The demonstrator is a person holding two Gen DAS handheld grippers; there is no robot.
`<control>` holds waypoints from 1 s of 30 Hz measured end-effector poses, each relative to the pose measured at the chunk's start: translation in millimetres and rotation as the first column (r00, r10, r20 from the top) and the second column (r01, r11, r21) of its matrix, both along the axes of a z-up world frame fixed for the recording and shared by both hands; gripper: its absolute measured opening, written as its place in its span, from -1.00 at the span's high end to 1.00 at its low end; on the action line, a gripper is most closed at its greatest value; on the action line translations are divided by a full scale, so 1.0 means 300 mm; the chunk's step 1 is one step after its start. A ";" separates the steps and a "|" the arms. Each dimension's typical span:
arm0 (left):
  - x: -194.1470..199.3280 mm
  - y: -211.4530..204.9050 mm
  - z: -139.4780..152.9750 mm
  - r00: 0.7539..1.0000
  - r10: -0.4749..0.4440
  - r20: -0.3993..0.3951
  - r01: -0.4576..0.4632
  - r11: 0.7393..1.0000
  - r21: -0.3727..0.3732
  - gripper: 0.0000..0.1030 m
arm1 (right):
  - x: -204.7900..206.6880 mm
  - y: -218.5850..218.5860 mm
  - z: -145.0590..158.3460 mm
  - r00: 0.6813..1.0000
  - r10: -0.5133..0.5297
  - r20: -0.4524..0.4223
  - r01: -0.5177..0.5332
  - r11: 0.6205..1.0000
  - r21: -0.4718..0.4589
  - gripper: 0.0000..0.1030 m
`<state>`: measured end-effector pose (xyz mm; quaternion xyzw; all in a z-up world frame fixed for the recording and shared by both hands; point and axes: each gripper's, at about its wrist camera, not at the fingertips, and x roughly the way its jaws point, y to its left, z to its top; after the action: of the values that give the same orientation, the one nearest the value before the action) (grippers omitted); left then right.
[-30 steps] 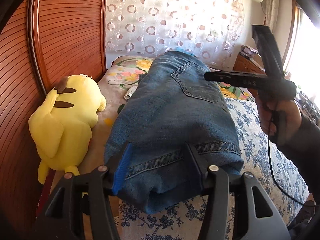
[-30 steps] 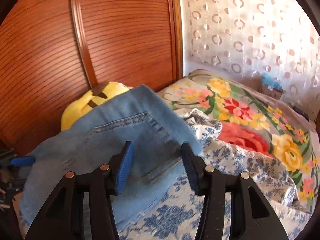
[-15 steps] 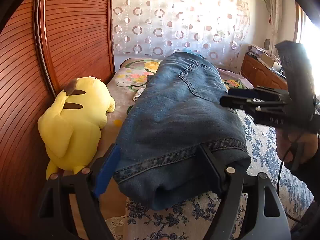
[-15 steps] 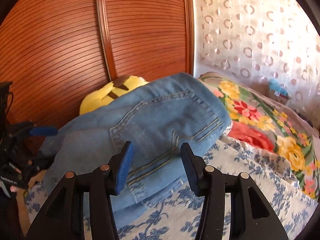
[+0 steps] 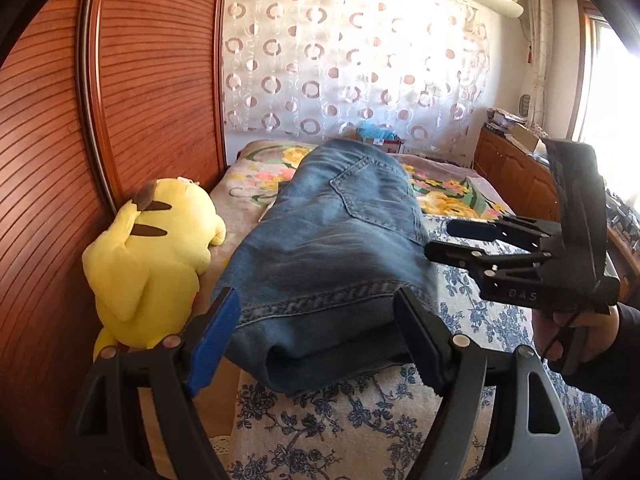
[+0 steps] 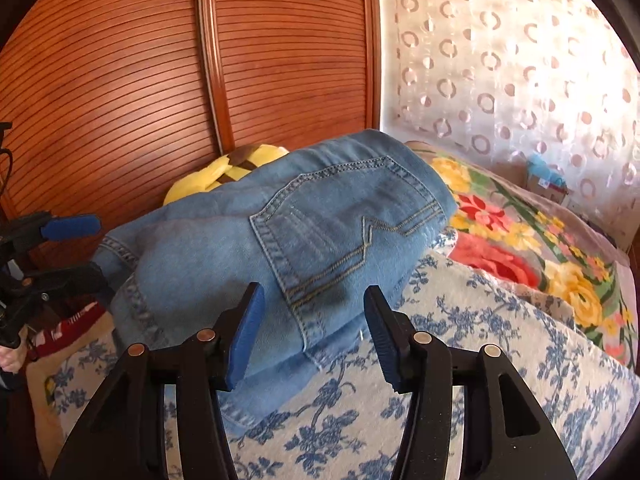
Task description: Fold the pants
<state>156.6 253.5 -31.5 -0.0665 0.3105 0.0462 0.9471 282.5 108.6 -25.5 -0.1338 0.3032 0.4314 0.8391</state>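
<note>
Blue jeans (image 5: 328, 248) lie folded in a thick stack on the bed, back pocket up. They also show in the right wrist view (image 6: 280, 232). My left gripper (image 5: 320, 340) is open, its jaws spread on either side of the near folded end, holding nothing. My right gripper (image 6: 312, 332) is open and empty just in front of the pocket side of the jeans. It also shows in the left wrist view (image 5: 460, 240), to the right of the stack. The left gripper shows at the left edge of the right wrist view (image 6: 64, 248).
A yellow plush toy (image 5: 152, 256) sits left of the jeans against the wooden slatted wardrobe (image 5: 100, 120). The bed has a blue floral sheet (image 5: 360, 420) and a bright flowered blanket (image 6: 520, 248) farther back. A wooden cabinet (image 5: 512, 176) stands at the right.
Both grippers have drawn back from the jeans. The left one let go of the folded end, and the stack now rests on the bed. The right gripper dropped lower beside the stack.
</note>
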 end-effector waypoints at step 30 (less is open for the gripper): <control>-0.010 -0.431 0.145 0.974 -0.185 0.132 0.180 0.982 0.047 -0.97 | -0.204 -0.575 0.187 0.950 -0.293 0.109 0.277 0.950 0.140 -0.46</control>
<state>153.6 124.2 12.1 -0.0242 0.2494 -0.0404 0.9672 221.3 -63.7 30.6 -0.0639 0.2373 0.3138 0.9172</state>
